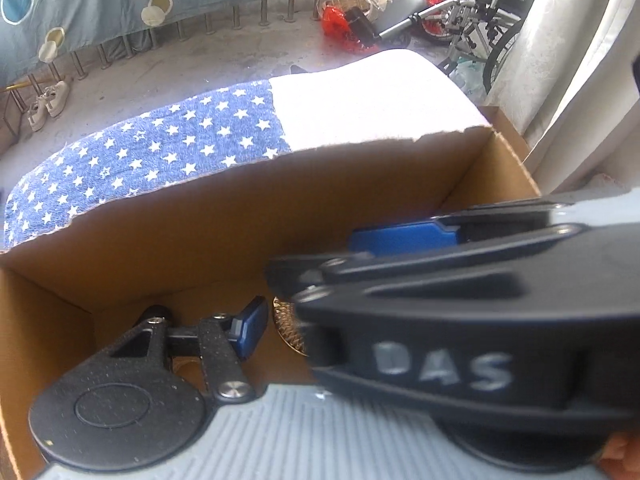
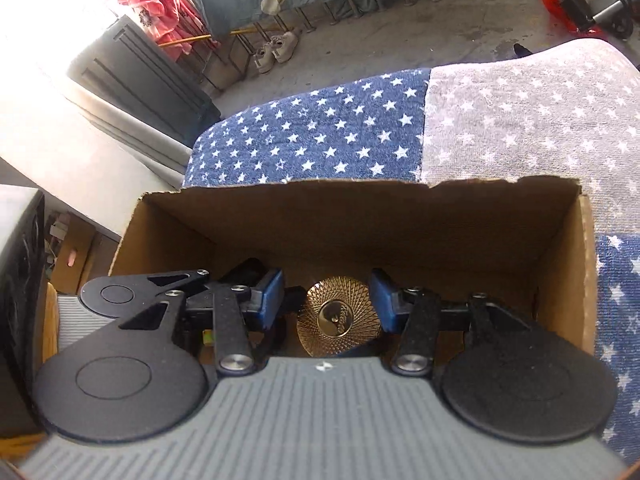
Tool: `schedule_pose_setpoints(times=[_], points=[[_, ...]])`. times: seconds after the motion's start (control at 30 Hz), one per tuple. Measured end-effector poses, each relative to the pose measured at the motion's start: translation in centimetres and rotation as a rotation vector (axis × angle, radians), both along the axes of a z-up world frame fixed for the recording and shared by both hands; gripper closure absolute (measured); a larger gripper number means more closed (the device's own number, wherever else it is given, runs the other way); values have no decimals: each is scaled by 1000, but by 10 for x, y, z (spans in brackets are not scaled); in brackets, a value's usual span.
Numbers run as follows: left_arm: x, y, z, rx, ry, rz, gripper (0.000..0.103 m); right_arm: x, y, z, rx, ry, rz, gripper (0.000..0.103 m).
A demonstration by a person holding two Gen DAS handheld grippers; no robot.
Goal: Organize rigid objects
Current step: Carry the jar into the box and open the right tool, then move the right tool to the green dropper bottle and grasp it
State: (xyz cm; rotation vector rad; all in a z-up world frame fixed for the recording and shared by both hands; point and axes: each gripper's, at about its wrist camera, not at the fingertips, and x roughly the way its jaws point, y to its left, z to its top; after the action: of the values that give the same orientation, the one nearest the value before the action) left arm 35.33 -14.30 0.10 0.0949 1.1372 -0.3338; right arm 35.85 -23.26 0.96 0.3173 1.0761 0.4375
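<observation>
A round gold disc (image 2: 338, 316) with a fine line pattern stands on edge low inside an open cardboard box (image 2: 360, 216). My right gripper (image 2: 328, 300) reaches down into the box, its blue pads (image 2: 272, 300) shut on the disc's two edges. In the left wrist view the right gripper's black body fills the right half and hides most of the disc (image 1: 286, 328). My left gripper (image 1: 320, 320) is also inside the box (image 1: 240, 208). Only its left pad (image 1: 250, 328) shows, a little apart from the disc, with nothing pressed on it. Its other finger is hidden.
The box sits on a blue and grey star-patterned towel (image 2: 320, 132) spread over a raised surface. Beyond it lie a concrete floor with white shoes (image 2: 276, 50), a wheelchair (image 1: 480, 12) and red bags. A dark cabinet (image 2: 140, 72) stands at the left.
</observation>
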Motion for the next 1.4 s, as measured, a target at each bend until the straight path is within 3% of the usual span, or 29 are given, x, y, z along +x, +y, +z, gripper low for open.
schedule_pose_setpoints(times=[0.23, 0.37, 0.5, 0.63, 0.77, 0.9, 1.13, 1.27, 1.4], points=[[-29, 27, 42, -43, -61, 7, 36, -43, -31, 45, 146, -108, -71, 56], [-63, 52, 71, -66, -119, 6, 36, -100, -57, 73, 251, -180, -111, 56], [-113, 76, 97, -97, -201, 4, 36, -166, -73, 88, 312, -249, -129, 56], [-177, 86, 103, -112, -295, -7, 36, -227, -74, 83, 336, -286, -142, 56], [-234, 78, 87, -87, -377, -35, 36, -267, -61, 60, 315, -287, -160, 55], [-259, 60, 52, -69, -367, -49, 36, -280, -36, 33, 292, -260, -142, 56], [-257, 41, 1, 24, -376, -60, 53, -273, 18, 18, 163, -260, -31, 58], [-249, 37, -12, 49, -397, -49, 64, -259, 39, 16, 85, -267, 11, 60], [-240, 38, -18, 53, -406, -56, 68, -244, 51, 8, 50, -250, 50, 66]])
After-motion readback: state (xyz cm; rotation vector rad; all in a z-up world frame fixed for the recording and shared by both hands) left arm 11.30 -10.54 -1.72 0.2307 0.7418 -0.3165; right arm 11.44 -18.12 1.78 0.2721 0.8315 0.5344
